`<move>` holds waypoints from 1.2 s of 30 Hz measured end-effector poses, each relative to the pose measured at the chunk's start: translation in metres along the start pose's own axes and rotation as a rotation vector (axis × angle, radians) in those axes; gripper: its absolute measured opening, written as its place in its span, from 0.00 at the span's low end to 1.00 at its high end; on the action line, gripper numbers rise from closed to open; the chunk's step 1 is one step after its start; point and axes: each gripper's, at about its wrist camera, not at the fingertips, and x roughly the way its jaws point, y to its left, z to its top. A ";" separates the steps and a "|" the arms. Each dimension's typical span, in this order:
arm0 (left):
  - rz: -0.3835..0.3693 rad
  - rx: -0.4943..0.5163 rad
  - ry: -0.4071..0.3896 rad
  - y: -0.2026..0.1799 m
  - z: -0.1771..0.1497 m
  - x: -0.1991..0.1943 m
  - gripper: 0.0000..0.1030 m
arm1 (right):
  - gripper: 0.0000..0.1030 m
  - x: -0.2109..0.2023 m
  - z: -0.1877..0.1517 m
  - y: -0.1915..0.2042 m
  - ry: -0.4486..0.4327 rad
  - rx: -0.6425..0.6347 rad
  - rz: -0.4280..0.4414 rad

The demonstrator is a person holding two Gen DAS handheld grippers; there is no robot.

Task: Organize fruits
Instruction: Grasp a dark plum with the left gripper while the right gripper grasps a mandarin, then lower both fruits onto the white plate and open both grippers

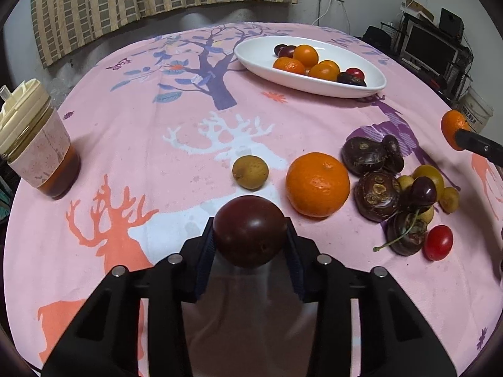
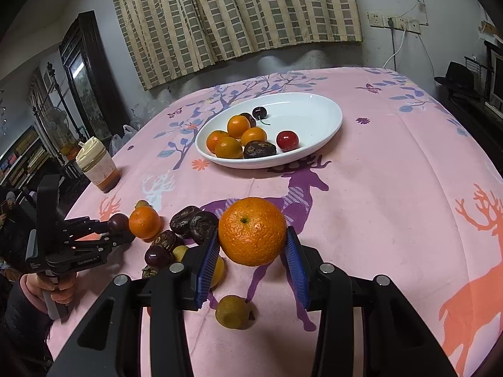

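A lived-in home room. Checked curtains point(image 2: 239, 15) hang across the top of the frame over a desk spread with a pink deer-print cloth point(image 2: 393, 188). Wall sockets point(image 2: 396, 22) sit upper right, a dark framed cabinet point(image 2: 85, 72) and shelves stand at left, and a monitor point(image 1: 430, 50) sits on a cluttered rack, upper right.

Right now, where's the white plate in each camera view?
Left wrist: the white plate sits upper center-right, beyond the loose fruit.
Right wrist: the white plate sits at center, above the held orange.
Shared landmark: the lidded cup, on the left in both.
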 end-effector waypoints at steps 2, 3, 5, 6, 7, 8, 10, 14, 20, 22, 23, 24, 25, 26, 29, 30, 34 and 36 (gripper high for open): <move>-0.002 -0.007 -0.004 0.001 0.000 -0.006 0.39 | 0.42 -0.001 0.000 0.001 -0.014 -0.003 0.002; -0.010 -0.003 -0.010 0.002 0.003 -0.013 0.39 | 0.42 -0.002 0.001 0.000 -0.017 -0.001 0.004; -0.050 -0.006 -0.034 0.004 0.016 -0.026 0.39 | 0.42 -0.003 0.007 -0.001 -0.026 0.013 0.027; -0.079 -0.004 -0.057 0.003 0.029 -0.034 0.39 | 0.42 -0.004 0.012 -0.003 -0.031 0.024 0.039; -0.102 0.004 -0.077 0.000 0.043 -0.039 0.39 | 0.41 -0.004 0.022 -0.004 -0.045 0.030 0.046; -0.126 0.018 -0.096 -0.005 0.063 -0.042 0.39 | 0.42 -0.004 0.033 -0.004 -0.064 0.024 0.034; -0.145 0.046 -0.119 -0.018 0.096 -0.036 0.39 | 0.41 0.000 0.052 -0.004 -0.097 0.005 -0.003; -0.167 0.063 -0.126 -0.044 0.156 -0.002 0.39 | 0.41 0.031 0.092 -0.017 -0.139 0.024 -0.039; -0.148 0.035 -0.089 -0.070 0.220 0.064 0.47 | 0.43 0.087 0.121 -0.037 -0.111 0.058 -0.069; -0.115 0.000 -0.061 -0.068 0.226 0.076 0.80 | 0.61 0.104 0.123 -0.039 -0.082 0.048 -0.072; -0.090 -0.025 -0.078 -0.065 0.225 0.075 0.83 | 0.62 0.108 0.121 -0.039 -0.064 0.042 -0.080; -0.092 -0.026 -0.088 -0.063 0.222 0.071 0.83 | 0.62 0.106 0.117 -0.037 -0.062 0.042 -0.078; -0.106 -0.018 -0.095 -0.060 0.218 0.065 0.83 | 0.62 0.104 0.114 -0.035 -0.061 0.036 -0.067; -0.110 -0.010 -0.099 -0.056 0.213 0.057 0.83 | 0.62 0.099 0.111 -0.030 -0.055 0.017 -0.053; -0.081 0.008 -0.120 -0.045 0.187 0.031 0.89 | 0.62 0.080 0.097 -0.016 -0.052 -0.027 -0.033; -0.072 0.010 -0.130 -0.041 0.173 0.020 0.89 | 0.62 0.075 0.092 -0.012 -0.046 -0.028 -0.021; -0.082 -0.020 -0.146 -0.026 0.128 -0.009 0.91 | 0.62 0.050 0.066 0.005 -0.021 -0.041 0.024; -0.068 -0.029 -0.150 -0.022 0.103 -0.022 0.91 | 0.62 0.042 0.053 0.012 0.002 -0.065 0.017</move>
